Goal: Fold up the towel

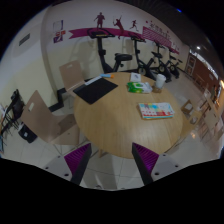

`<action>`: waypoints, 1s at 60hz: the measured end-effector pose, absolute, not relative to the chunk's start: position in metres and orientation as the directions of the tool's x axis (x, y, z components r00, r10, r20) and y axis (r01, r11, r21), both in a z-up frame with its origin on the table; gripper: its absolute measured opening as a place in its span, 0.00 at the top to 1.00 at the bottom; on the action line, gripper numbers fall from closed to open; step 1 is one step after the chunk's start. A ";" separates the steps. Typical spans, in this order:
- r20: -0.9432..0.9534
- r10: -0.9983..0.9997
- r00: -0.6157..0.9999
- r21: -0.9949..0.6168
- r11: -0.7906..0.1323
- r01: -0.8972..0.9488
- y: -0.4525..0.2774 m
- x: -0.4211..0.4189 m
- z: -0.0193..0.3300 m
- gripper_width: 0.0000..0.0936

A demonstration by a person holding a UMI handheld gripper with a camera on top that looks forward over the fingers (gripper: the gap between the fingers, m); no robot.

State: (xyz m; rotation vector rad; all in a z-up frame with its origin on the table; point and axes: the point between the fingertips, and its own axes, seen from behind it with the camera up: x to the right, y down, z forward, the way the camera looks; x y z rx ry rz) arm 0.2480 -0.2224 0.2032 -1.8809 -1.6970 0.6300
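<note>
In the gripper view, the gripper (111, 160) is hovering high above the near edge of a round wooden surface (120, 125), pointing forward and slightly down. Its fingers are standing wide apart, released, gripping and touching nothing. A dark towel (96, 90) is lying flat near the far left edge of the surface, well beyond the fingers. A colourful book (155, 110) is resting toward the right edge, and a green item (139, 87) is sitting at the far edge.
</note>
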 end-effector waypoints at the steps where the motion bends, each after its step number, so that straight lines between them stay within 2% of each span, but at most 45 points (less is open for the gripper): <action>1: 0.007 0.994 0.113 -0.657 -0.081 0.750 -0.217 0.249 0.204 0.09; 15: 0.044 0.970 0.241 -0.694 -0.144 0.705 -0.157 0.239 0.191 0.08; 31: 0.056 0.955 0.292 -0.747 -0.154 0.646 -0.110 0.222 0.175 0.08; 44: 0.033 0.961 0.276 -0.803 -0.138 0.579 -0.094 0.187 0.148 0.08; 51: 0.046 0.968 0.247 -0.835 -0.099 0.541 -0.077 0.160 0.128 0.08; 60: 0.063 0.975 0.212 -0.847 -0.060 0.529 -0.051 0.118 0.091 0.09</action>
